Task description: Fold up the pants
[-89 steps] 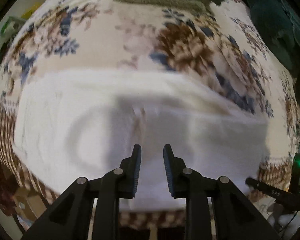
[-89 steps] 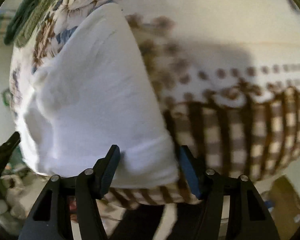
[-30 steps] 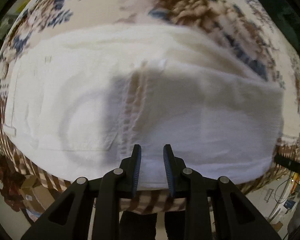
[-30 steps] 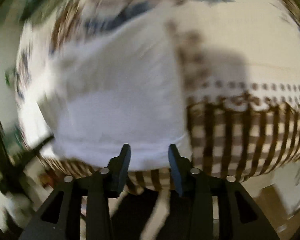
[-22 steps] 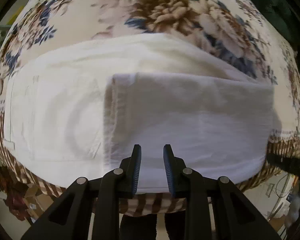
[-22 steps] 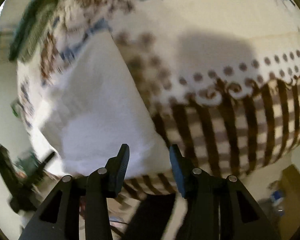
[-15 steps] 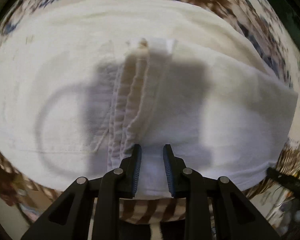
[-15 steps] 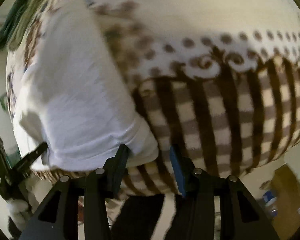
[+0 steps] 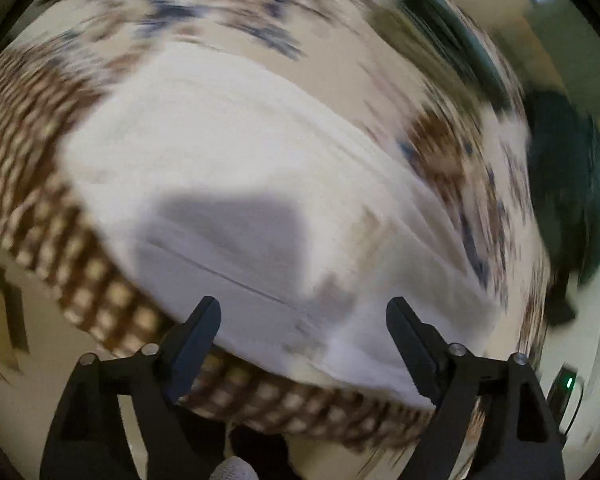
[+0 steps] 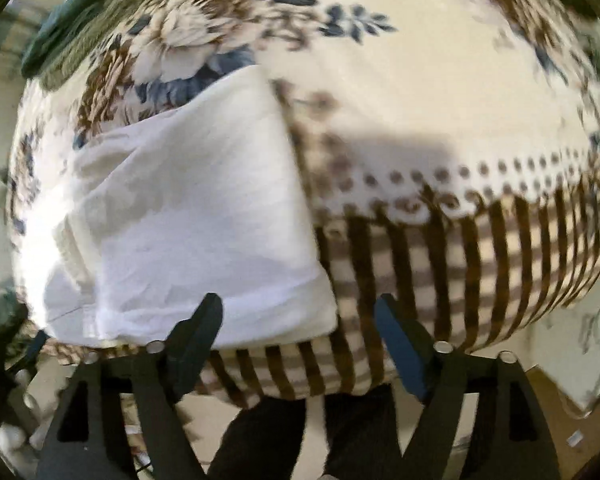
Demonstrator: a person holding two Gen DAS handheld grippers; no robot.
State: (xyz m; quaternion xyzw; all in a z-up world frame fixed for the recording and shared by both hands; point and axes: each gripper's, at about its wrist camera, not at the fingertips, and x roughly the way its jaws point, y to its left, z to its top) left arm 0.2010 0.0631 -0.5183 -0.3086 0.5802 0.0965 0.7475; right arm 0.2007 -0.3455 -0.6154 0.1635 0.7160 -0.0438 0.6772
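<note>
The white pants (image 9: 260,184) lie folded flat on the floral blanket (image 9: 340,60), near its checked front edge. They also show in the right wrist view (image 10: 188,216), at the left. My left gripper (image 9: 303,312) is open and empty, its fingers spread over the near edge of the pants. My right gripper (image 10: 298,312) is open and empty, over the near right corner of the pants, with the right finger over the striped border (image 10: 460,252). The left wrist view is blurred by motion.
A dark green heap (image 9: 568,184) lies at the right of the blanket. A green knitted cloth (image 10: 72,12) lies at the far left corner. Floor and boxes show below the blanket's front edge.
Both grippers have opened wide. The left gripper has swung to the left end of the pants. The right gripper has drawn back a little from the pants' right corner.
</note>
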